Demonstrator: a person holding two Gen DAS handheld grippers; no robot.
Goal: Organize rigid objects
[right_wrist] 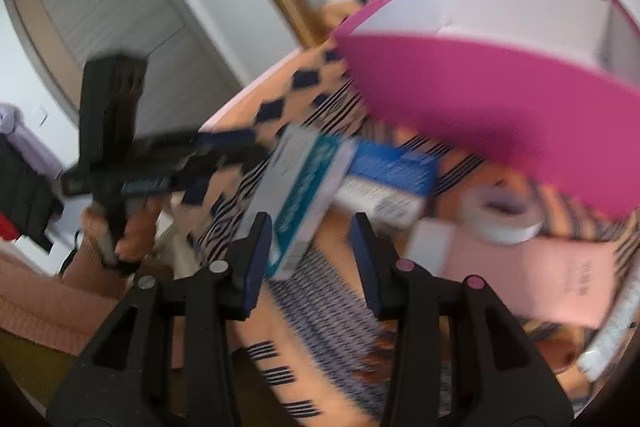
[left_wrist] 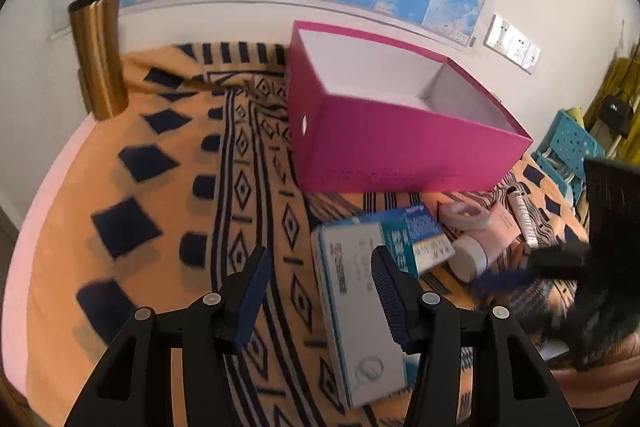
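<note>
An open magenta box (left_wrist: pixel 400 143) with a white inside stands on the patterned orange cloth (left_wrist: pixel 160 187); it also shows in the right wrist view (right_wrist: pixel 500 99). In front of it lie a white and teal carton (left_wrist: pixel 356 299), a blue and white carton (left_wrist: pixel 424 235), a tape roll (left_wrist: pixel 466 215), a pink box (left_wrist: pixel 496 231) and a white tube (left_wrist: pixel 522 219). My left gripper (left_wrist: pixel 320 263) is open and empty, its right finger over the white carton. My right gripper (right_wrist: pixel 312 227) is open above the white and teal carton (right_wrist: pixel 304 195), the tape roll (right_wrist: pixel 500 215) and the pink box (right_wrist: pixel 532 279) to its right.
A gold post (left_wrist: pixel 100 55) stands at the cloth's far left corner by the wall map. A teal crate (left_wrist: pixel 572 143) sits beyond the right edge. The other gripper (right_wrist: pixel 160 163) and hand show at the left of the right wrist view, before a grey door (right_wrist: pixel 104 11).
</note>
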